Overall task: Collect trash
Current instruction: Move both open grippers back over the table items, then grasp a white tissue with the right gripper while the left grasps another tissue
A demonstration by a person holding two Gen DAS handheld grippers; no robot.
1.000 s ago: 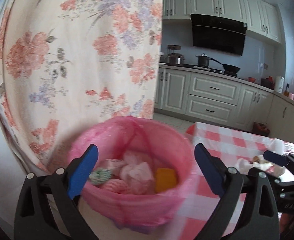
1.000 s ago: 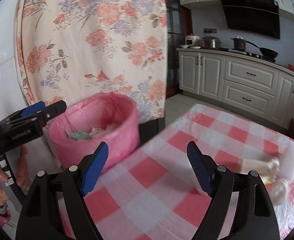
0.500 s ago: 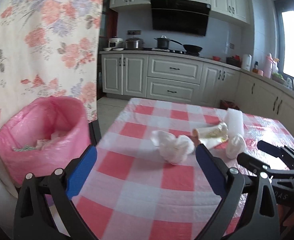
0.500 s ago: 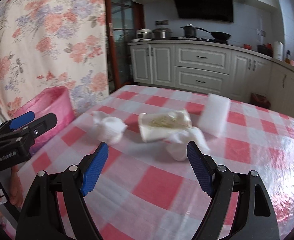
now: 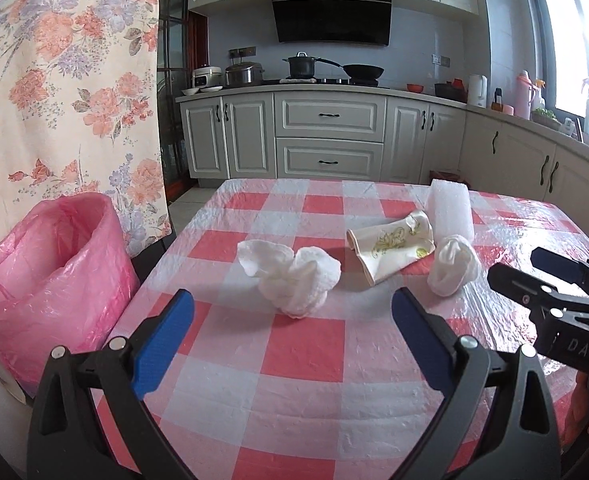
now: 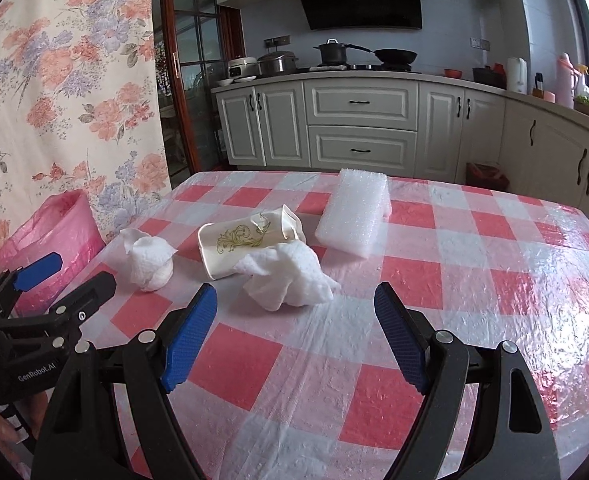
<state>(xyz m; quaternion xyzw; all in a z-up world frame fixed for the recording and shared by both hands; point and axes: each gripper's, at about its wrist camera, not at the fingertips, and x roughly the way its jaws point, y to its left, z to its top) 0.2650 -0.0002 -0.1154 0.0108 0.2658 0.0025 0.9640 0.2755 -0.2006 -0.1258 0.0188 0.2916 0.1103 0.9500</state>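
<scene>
Trash lies scattered on a table (image 5: 302,364) covered in red-and-white checked plastic: 2 crumpled white paper wads, a flattened paper cup and a white foam block. The nearer tissue wad (image 5: 290,274) (image 6: 150,262) sits toward the table's left edge, twisted into 2 lobes. Just beside it toward the middle lies the crushed paper cup (image 5: 390,248) (image 6: 240,242), cream with a gold scroll print, on its side. A second tissue wad (image 5: 452,266) (image 6: 288,276) touches the cup's near side, and the foam block (image 5: 450,208) (image 6: 354,212) rests just behind, toward the far edge.

A bin lined with a pink bag (image 5: 50,276) (image 6: 50,240) stands off the table's left edge, below a floral curtain (image 5: 66,92).

The left gripper (image 5: 292,312) (image 6: 42,280) hovers above the near-left part of the table, its blue-padded jaws spread wide, holding nothing, the nearer wad framed between them. The right gripper (image 6: 296,308) (image 5: 534,272) hovers alongside, equally wide and empty, aimed at the second wad. Neither touches the trash.
</scene>
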